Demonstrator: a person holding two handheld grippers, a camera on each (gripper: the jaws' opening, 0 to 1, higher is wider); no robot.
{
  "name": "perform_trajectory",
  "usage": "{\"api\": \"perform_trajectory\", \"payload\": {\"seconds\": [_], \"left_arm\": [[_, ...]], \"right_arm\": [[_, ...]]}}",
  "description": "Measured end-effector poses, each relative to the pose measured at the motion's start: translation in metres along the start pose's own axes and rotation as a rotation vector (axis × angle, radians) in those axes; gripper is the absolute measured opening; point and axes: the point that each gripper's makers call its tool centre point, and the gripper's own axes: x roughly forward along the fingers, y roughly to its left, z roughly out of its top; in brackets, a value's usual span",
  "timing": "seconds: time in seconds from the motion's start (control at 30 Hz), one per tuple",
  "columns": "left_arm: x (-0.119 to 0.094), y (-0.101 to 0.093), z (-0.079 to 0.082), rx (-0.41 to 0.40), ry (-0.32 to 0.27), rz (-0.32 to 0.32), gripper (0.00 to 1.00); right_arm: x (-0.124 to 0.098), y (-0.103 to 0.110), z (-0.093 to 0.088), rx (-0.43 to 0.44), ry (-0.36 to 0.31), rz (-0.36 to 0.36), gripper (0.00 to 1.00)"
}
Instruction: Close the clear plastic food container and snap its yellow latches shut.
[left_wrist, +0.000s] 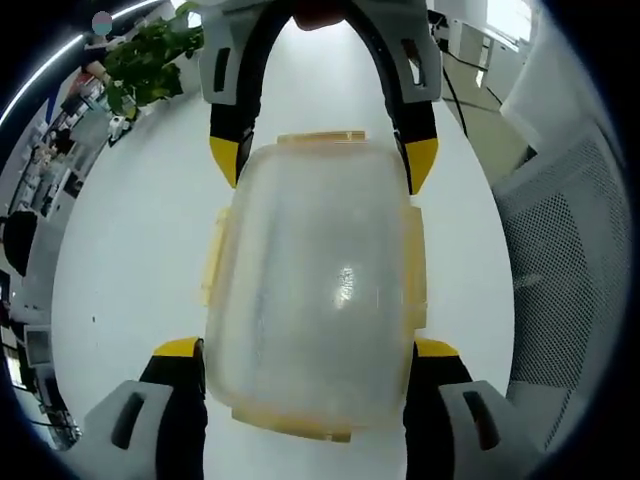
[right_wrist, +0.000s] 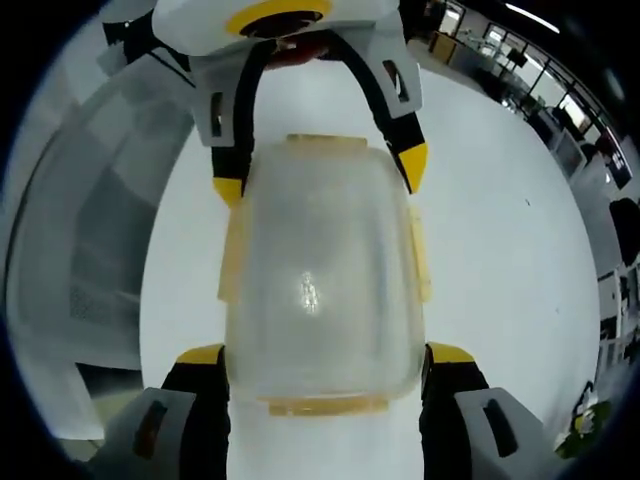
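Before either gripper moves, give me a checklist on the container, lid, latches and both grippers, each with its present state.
1. Lid on the clear container: ok, it covers the top.
2. Yellow latches snapped down: cannot tell.
3. Left gripper straddles one end: ok, jaws open.
4. Right gripper straddles the opposite end: ok, jaws open.
5. Container resting on the white table: ok.
6. Jaws touching the container walls: cannot tell.

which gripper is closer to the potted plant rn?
Right. The right gripper straddles the container end that faces the potted plant; the left gripper straddles the opposite end, with the container between it and the plant.
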Motion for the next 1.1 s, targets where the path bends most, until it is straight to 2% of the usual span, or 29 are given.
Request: {"api": "perform_trajectory", "payload": {"seconds": [0.67,1.1], "left_arm": [[-0.023,-0.015,-0.051,-0.021,-0.010,0.006,0.82],[-0.034,-0.020,-0.076,-0.025,-0.018,0.007,0.82]], "right_arm": [[0.020,0.019,0.051,-0.019,0.003,0.008,0.78],[0.029,0.027,0.076,-0.019,0.017,0.005,0.78]]}}
